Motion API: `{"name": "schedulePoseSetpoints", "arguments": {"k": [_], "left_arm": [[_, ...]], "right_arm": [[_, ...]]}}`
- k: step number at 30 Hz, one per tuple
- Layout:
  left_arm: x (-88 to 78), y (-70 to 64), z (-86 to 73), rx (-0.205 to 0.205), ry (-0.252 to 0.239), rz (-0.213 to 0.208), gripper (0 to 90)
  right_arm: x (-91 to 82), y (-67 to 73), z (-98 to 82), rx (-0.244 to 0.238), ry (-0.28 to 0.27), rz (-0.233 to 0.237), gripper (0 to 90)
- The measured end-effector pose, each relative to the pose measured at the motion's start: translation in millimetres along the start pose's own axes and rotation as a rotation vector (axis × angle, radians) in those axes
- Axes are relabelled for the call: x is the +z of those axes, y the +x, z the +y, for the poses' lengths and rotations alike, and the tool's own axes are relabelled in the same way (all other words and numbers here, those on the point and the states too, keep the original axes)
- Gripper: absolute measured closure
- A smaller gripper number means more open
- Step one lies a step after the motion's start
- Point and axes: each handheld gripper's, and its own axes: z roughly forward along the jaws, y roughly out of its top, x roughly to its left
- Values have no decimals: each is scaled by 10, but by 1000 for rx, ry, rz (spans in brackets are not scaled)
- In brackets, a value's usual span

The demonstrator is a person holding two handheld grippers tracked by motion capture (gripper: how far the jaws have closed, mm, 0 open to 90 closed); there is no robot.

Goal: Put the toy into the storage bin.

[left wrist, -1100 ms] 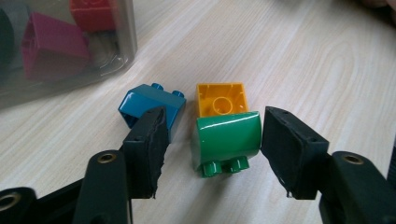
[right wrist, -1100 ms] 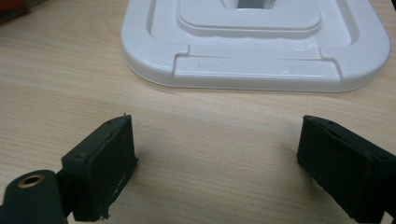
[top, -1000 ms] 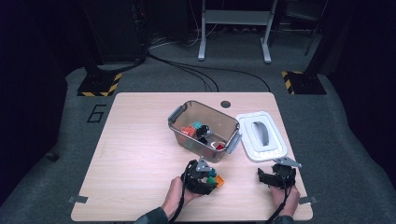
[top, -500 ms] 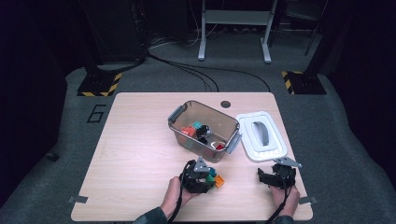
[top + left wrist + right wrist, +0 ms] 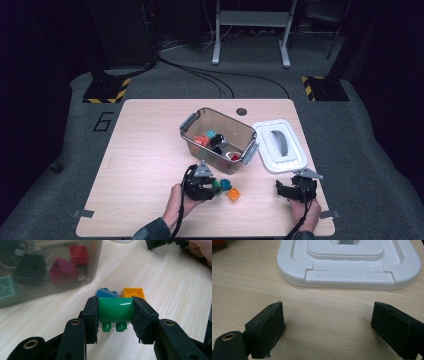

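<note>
On my left, the left gripper sits low on the table, and through the left gripper view I see it clamped on a green toy brick, pads pressed to both of the brick's sides and two studs poking out underneath; the jaws have just been closing onto it. Just beyond that brick lie a blue brick and an orange brick side by side on the table; from the high view I make out the orange one just right of the gripper. Farther back stands the clear plastic bin with grey latches, uncovered, holding a jumble of bricks: from above I read orange-red, teal, black and red pieces, while the left gripper view shows through the wall a red brick, a magenta piece, a black block and a green one at the edge. To the right of the bin its white lid lies flat on the table, handle up. Nearest me on the right, the right gripper rests with its jaws spread wide and nothing between them; its own view looks across bare table at the lid's near rim.
</note>
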Motion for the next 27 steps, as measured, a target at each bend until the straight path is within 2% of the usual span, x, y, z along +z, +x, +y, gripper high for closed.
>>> {"name": "schedulePoseSetpoints", "arguments": {"k": [7,16,19,27], "left_arm": [[-133,145,14,-22,-12,29,590],[-282,303,58,-30,-29,67,590],[-377,390,88,-52,-30,79,590],[-574,565,183,-62,-60,105,590]], "right_arm": [[0,0,0,0,0,0,104],[1,-1,0,2,0,2,104],[0,-1,0,2,0,1,104],[0,-1,0,2,0,1,104]]}}
